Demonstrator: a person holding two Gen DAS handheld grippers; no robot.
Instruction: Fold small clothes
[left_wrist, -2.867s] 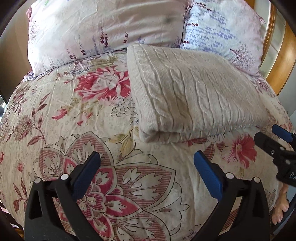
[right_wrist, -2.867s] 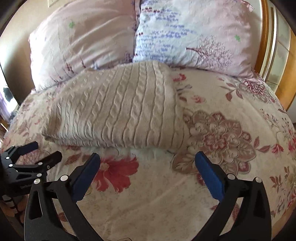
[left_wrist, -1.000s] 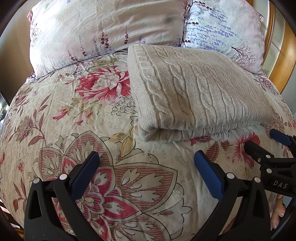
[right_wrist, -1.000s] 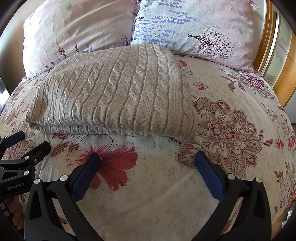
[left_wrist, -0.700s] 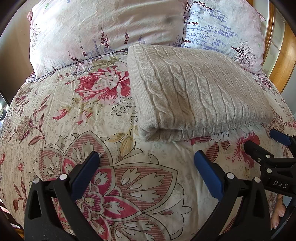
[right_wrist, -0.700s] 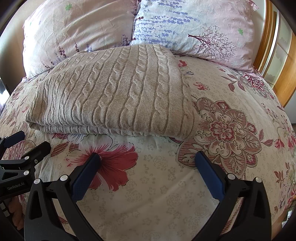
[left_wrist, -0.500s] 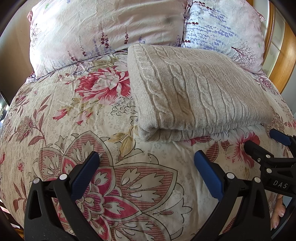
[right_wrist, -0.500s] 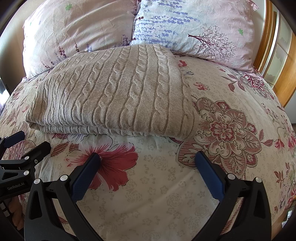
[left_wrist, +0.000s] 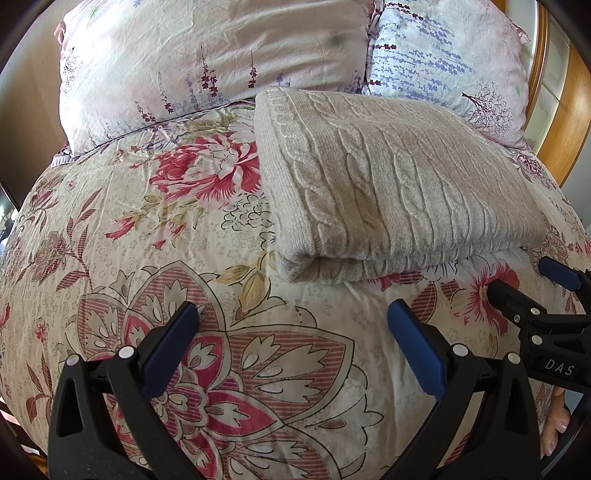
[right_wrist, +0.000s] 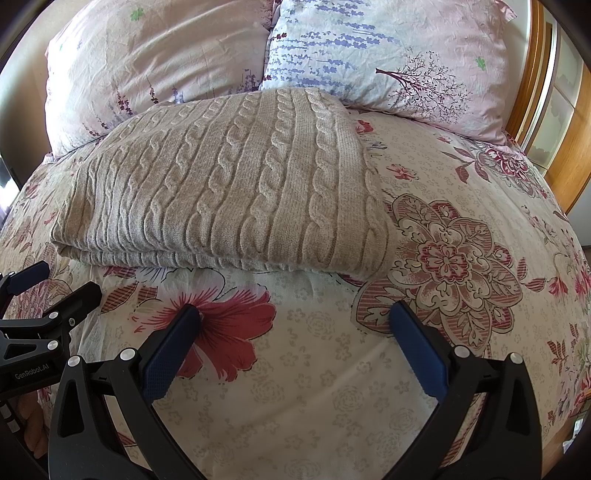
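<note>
A beige cable-knit sweater (left_wrist: 391, 184) lies folded into a flat rectangle on the floral bedspread (left_wrist: 155, 229), its far edge near the pillows. It also shows in the right wrist view (right_wrist: 229, 188). My left gripper (left_wrist: 293, 317) is open and empty, a short way in front of the sweater's near left corner. My right gripper (right_wrist: 295, 317) is open and empty, in front of the sweater's near edge. The right gripper shows at the right edge of the left wrist view (left_wrist: 524, 288), and the left gripper at the left edge of the right wrist view (right_wrist: 55, 284).
Two floral pillows (left_wrist: 207, 55) (right_wrist: 391, 55) stand behind the sweater. A wooden headboard or frame (right_wrist: 576, 110) runs along the right. The bedspread (right_wrist: 461, 277) stretches to the right of the sweater, and the bed's edge is just below the grippers.
Since 2.9 s ago both grippers moved slightly closer to the sweater. Over the last second nothing has visibly moved.
</note>
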